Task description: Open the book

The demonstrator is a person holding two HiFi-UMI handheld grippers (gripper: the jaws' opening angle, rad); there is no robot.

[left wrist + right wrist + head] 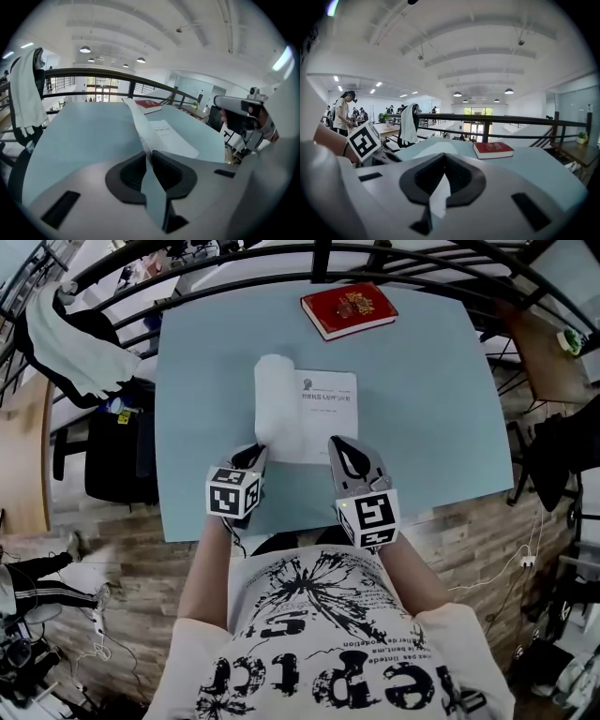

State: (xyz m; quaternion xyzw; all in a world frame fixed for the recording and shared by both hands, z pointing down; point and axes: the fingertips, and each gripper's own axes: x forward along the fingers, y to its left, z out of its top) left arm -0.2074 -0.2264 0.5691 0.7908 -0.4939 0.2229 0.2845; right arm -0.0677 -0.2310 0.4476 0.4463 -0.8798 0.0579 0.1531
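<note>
In left gripper view only, left tool (146, 158) visibly clamps book cover (135, 117).

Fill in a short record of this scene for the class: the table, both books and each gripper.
Table: pale blue table
White book: mid-table, partly open, printed page showing
Lifted leaf: curls up over the book's left side
Left gripper: shut on the lifted leaf
Right gripper: shut on a white sheet at the white book's near right corner
Red book: closed, at the far edge, untouched

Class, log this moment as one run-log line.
left gripper shut on white cover, lifted | right gripper shut at open page, near edge | red book far side
</note>
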